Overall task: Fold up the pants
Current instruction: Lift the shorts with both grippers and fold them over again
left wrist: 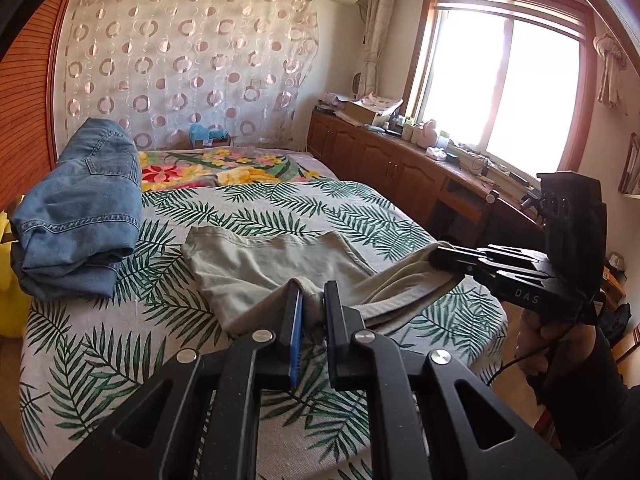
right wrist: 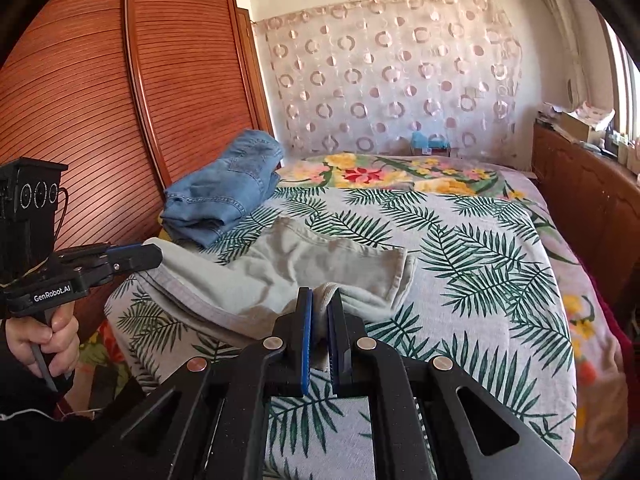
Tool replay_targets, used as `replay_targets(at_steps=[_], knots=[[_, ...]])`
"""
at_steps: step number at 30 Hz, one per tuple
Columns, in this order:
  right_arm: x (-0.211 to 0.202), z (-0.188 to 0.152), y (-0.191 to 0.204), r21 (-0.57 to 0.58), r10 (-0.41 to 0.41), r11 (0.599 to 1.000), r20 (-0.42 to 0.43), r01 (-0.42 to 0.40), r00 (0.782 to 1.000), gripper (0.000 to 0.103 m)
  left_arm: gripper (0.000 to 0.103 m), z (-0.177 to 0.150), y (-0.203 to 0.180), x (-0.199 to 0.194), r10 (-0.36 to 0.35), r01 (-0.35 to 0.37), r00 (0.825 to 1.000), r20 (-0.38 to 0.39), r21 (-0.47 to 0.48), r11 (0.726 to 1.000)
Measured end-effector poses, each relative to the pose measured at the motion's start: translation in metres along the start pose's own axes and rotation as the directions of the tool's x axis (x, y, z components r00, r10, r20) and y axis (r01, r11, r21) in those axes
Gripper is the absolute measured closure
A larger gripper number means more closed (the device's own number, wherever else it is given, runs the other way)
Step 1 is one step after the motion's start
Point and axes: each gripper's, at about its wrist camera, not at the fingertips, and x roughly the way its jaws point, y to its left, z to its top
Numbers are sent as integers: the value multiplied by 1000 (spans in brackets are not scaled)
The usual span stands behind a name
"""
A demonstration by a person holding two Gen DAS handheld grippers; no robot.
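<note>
Light grey-beige pants (left wrist: 256, 264) lie on the palm-leaf bedspread (left wrist: 100, 352), partly folded, with the near edge lifted. My left gripper (left wrist: 314, 300) is shut on a bunch of the pants fabric at the near edge. My right gripper (left wrist: 434, 256) shows at the right of the left wrist view, shut on another part of the same lifted edge. In the right wrist view the pants (right wrist: 304, 264) spread ahead, my right gripper (right wrist: 322, 308) pinches a fold, and the left gripper (right wrist: 154, 254) holds the left corner.
Folded blue jeans (left wrist: 80, 216) sit on the bed's far left, next to the wooden wardrobe (right wrist: 100, 100). A floral blanket (left wrist: 224, 166) lies at the headboard end. A wooden cabinet (left wrist: 400, 168) with clutter runs under the window on the right.
</note>
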Motion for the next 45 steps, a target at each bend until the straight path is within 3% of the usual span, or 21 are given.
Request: replay_targets(at_steps=[12, 20, 38, 39, 43, 45], knots=[[72, 43, -19, 16, -50, 999, -26, 50, 998, 96, 92, 38, 24, 51, 57, -57, 998, 2, -11, 998], [117, 60, -22, 26, -76, 997, -78, 78, 994, 96, 92, 38, 35, 79, 91, -92, 995, -46, -16, 996], [152, 67, -25, 13, -101, 994, -141, 104, 985, 96, 92, 42, 41, 94, 131, -131, 989, -70, 6, 991], [153, 68, -25, 12, -102, 994, -143, 104, 985, 96, 89, 42, 41, 94, 132, -132, 989, -71, 6, 991], [157, 67, -26, 8, -101, 995, -146, 103, 984, 96, 41, 40, 43, 92, 155, -155, 985, -77, -2, 988], [159, 68, -27, 12, -99, 995, -147, 102, 984, 96, 28, 38, 46, 91, 137, -139, 987, -79, -17, 990]])
